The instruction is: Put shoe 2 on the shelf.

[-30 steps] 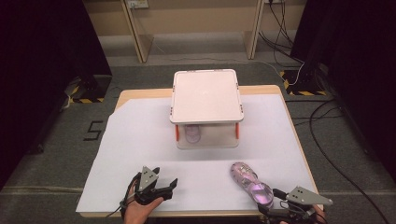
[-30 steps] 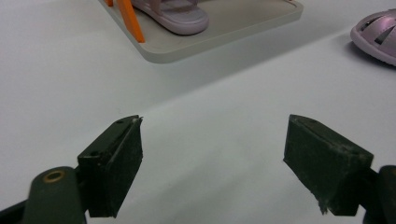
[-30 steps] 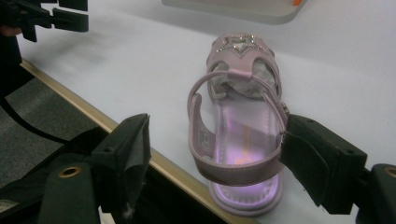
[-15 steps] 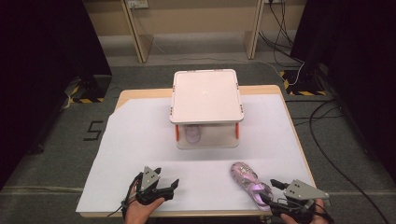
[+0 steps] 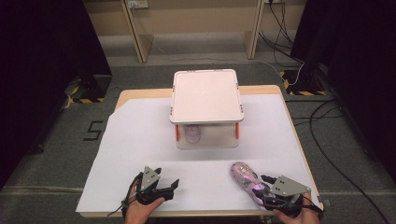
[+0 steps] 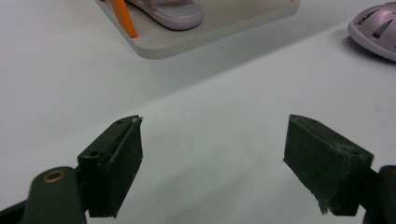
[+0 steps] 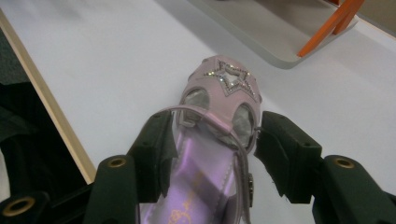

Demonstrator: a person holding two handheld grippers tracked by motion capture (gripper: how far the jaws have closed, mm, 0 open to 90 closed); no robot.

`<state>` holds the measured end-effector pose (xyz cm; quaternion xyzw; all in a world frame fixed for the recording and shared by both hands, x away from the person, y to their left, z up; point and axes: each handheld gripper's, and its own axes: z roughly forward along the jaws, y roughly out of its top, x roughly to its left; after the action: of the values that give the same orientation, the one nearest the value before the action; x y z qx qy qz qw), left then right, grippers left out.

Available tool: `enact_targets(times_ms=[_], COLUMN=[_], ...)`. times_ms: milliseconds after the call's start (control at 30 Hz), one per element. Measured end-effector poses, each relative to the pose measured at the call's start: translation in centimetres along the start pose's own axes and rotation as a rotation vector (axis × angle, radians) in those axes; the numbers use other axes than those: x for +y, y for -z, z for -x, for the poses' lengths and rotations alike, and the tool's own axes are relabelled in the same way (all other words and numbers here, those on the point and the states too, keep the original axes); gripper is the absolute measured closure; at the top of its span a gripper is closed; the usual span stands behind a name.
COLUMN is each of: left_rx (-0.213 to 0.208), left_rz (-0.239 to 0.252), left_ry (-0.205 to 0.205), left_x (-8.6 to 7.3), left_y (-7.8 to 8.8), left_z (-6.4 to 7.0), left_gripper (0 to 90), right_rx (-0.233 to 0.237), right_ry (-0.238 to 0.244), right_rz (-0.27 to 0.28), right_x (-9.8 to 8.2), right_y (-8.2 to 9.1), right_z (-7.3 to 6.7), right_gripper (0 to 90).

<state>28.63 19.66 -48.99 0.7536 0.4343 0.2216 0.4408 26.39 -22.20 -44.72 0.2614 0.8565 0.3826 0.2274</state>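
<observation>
Near the front edge of the counter point(image 5: 140, 121), toward its left corner: left tool point(image 5: 161, 189), held by a hand point(image 5: 142, 212) from below, jaws wide apart with nothing between, hovering low over the white sheet point(image 5: 135, 140) covering the counter. In the left gripper view, 2 black pads point(image 6: 114, 163) well apart, bare white surface between.

Near the front right corner: right tool point(image 5: 266, 186), jaws set on both sides of a pink-purple sandal point(image 5: 245, 177), around the part just behind the toe. In the right gripper view, sandal point(image 7: 219, 107) with a glittering star point(image 7: 229, 74) on the toe strap and a thin ankle strap, lying flat on the sheet, toe pointing away toward the middle of the counter. Left pad point(image 7: 156, 140) touching or almost touching the side of the sandal; right pad point(image 7: 285, 144) just beside the other side; firm clamping not clear, cannot tell.

At the middle of the counter, toward the far edge: a white 2-level rack point(image 5: 205, 95) with orange posts point(image 5: 177, 133), flat top bare. On the lower level, under the top, a 2nd sandal point(image 5: 191, 134) of the same colour, seen also in the left gripper view point(image 6: 170, 11).
</observation>
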Motion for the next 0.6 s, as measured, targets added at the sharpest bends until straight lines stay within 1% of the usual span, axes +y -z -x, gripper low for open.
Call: enact_targets(times_ms=[67,133,167,267,400,567,600], left_rx=[0.0,0.0,0.0,-0.004,-0.002,-0.002,-0.003], left_rz=[0.0,-0.002,-0.003,-0.004,-0.007,-0.004,-0.007], left_ry=[0.0,-0.001,0.001,0.003,0.008,0.007,0.007], left_x=[0.0,0.0,0.0,0.0,-0.1,-0.1,-0.1], left_y=[0.0,0.0,0.0,-0.1,-0.2,-0.1,-0.1], left_z=[0.0,0.0,0.0,-0.1,-0.1,-0.1,-0.1], left_gripper=[19.2,19.2,19.2,19.2,19.2,19.2,19.2], right_rx=[0.003,-0.004,0.001,-0.005,-0.011,-0.011,-0.023], right_ry=[0.01,0.021,0.022,0.043,0.045,0.073,0.087], right_rz=[-0.008,-0.016,-0.021,-0.034,-0.038,-0.039,-0.04], right_x=[0.1,0.1,0.2,0.4,0.7,1.1,1.2], right_y=[-0.3,-0.6,-0.8,-1.2,-1.6,-2.1,-2.2], right_z=[0.1,0.2,0.2,0.0,0.0,-0.3,-0.4], right_gripper=[46.7,47.0,47.2,47.4,48.0,51.2,52.1])
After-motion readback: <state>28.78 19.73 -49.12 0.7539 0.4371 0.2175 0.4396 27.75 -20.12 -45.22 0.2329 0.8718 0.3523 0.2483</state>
